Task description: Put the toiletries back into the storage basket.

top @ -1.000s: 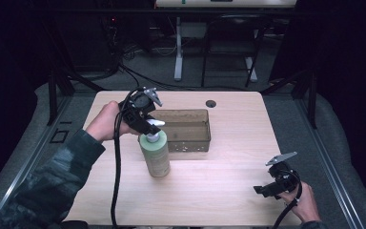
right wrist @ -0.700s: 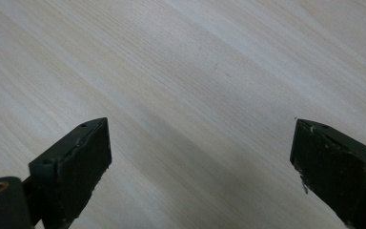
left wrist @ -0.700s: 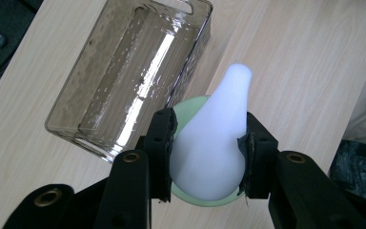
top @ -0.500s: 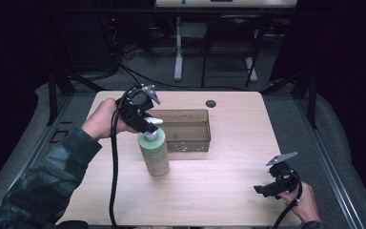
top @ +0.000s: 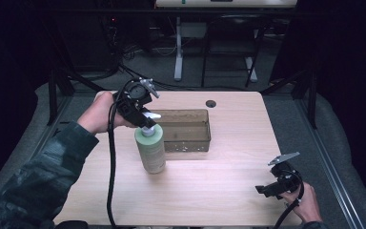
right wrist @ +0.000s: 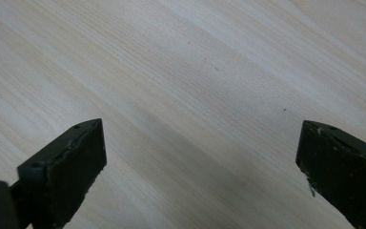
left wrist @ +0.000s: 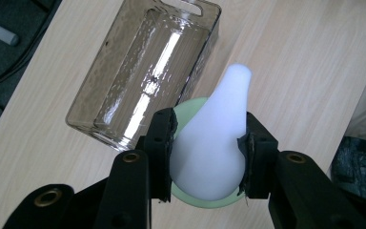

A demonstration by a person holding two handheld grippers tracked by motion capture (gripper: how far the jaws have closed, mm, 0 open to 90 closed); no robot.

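Clamped on the white pump head (left wrist: 214,143) of a pale green bottle (top: 150,149), the left gripper (top: 143,117) came in from the upper left of the surface (top: 219,181), its two jaws pressing the head from either side. From the left gripper view the pump's nozzle pointed away from the gripper, and the bottle's green shoulder (left wrist: 190,107) showed as a rim beneath the white head. The bottle stood upright on the surface, directly below the gripper and just beside the near left corner of a clear plastic bin (top: 186,130); whether bottle and bin touched could not be told. The right gripper (top: 271,188) sat low at the near right corner of the surface, well apart from the bottle, its jaws wide apart with nothing but bare wood between them.

Counted: one bottle, with one pump head; one clear bin, rectangular, with a handle slot (left wrist: 195,7) in its far end wall; one small dark round hole (top: 211,103) near the far edge of the surface; two grippers, each trailing one black cable (top: 110,181).
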